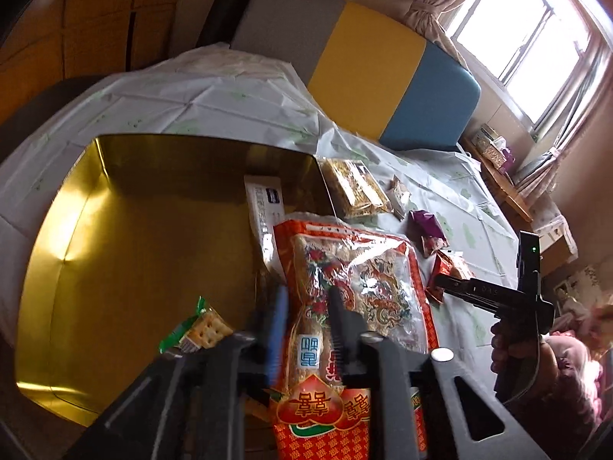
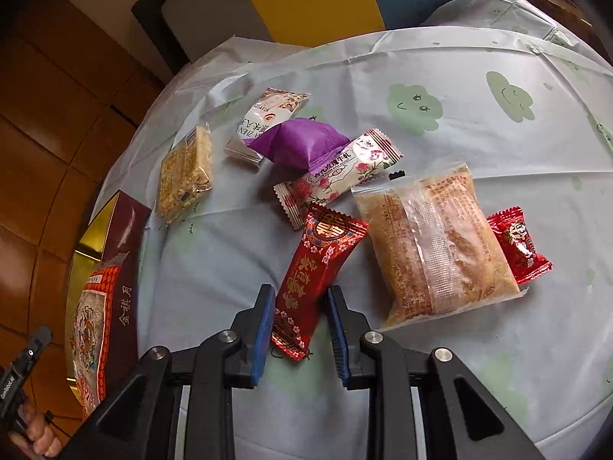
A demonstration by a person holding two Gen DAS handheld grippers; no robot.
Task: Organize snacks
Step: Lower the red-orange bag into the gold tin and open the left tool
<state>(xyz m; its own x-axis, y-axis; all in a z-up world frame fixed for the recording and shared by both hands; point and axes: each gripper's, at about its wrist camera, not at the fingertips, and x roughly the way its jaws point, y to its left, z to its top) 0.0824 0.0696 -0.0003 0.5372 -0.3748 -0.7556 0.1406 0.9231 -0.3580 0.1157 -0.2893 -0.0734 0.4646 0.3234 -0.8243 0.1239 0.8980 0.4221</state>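
Between the left gripper's (image 1: pixel 304 320) fingers: one large red-and-orange snack bag (image 1: pixel 356 287), lying lengthwise along the gap and resting over the near right corner of the gold tin (image 1: pixel 115 237). Fingers released; pads stand just off the bag's sides, not pressing. Gripper pitched steeply down over the tin.

Left of those fingers, inside the tin: one green-edged cracker packet (image 1: pixel 195 331). Beyond the fingertips, in the tin: one white flat packet (image 1: pixel 264 207).

Between the right gripper's (image 2: pixel 300 316) fingers: one red sweet wrapper with gold lettering (image 2: pixel 316 268), flat on the counter (image 2: pixel 479 134), its near end in the gap. Fingers clenched on that wrapper, pads meeting its edges. Gripper angled downward; a hand (image 1: pixel 513 349) wraps its handle.

Right of those fingers: one clear bag of brown crumble (image 2: pixel 433 245), one small red sweet (image 2: pixel 517 247).

Beyond the fingertips: pink floral bar (image 2: pixel 341 174), purple pouch (image 2: pixel 299 142), white-grey sachet (image 2: pixel 268 115), puffed grain cake (image 2: pixel 184 172).
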